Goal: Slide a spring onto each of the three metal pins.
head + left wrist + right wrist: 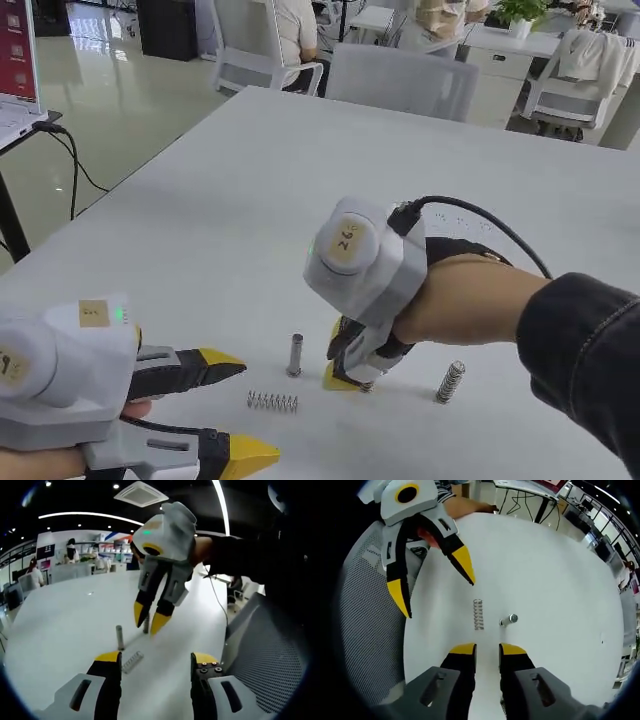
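Observation:
A bare metal pin (295, 355) (120, 637) (509, 619) stands upright on the white table (250, 220). One loose spring (272, 402) (132, 661) (478, 614) lies flat just in front of it. Further right, a spring-covered pin (450, 382) stands tilted. My right gripper (345, 378) (149, 618) (487, 650) points down at the table right of the bare pin, jaws slightly apart and empty. A small dark post (146, 625) shows just behind its tips. My left gripper (240, 410) (155, 659) (437, 587) is open near the loose spring.
The table's left edge (120, 190) runs diagonally, with floor and a cable beyond it. Office chairs (400, 80) and a seated person stand past the far edge. A grey mesh chair (270, 655) is close at the near side.

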Tool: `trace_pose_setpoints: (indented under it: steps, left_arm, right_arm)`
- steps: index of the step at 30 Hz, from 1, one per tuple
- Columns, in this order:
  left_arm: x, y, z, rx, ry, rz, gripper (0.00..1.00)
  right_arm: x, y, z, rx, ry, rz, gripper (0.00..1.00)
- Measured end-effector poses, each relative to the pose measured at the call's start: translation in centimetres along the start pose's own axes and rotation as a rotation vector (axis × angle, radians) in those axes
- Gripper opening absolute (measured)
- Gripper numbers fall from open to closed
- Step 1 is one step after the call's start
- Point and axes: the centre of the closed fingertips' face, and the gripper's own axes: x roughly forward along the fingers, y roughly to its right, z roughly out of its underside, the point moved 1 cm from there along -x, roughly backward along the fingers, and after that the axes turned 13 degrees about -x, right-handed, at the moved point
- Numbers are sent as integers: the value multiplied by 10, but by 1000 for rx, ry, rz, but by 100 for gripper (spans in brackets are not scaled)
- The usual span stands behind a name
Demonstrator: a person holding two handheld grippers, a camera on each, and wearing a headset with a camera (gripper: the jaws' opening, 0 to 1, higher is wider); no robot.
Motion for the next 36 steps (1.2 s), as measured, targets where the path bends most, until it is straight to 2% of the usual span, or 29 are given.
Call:
trace_pose_setpoints:
  steps: [7,15,25,31,36]
  left_arm:
    - [0,0,2,-3,-4,-2,49]
    - [0,-1,3,-4,-11,-3,49]
    - [0,-2,5,-6,-14,-7,48]
    - [1,-2,6,-6,-18,-7,48]
    - [2,-2,7,-6,-22,-5,48]
  right_arm:
    - [15,-7,-10,12,33,-25,12]
    - [31,-6,-18,27,54,-20,10]
    - [46,-3,-15,31,39,-4,9]
    - [53,-5,-12,30,25,-15,9]
    - [53,-5,-13,32,31,-16,8]
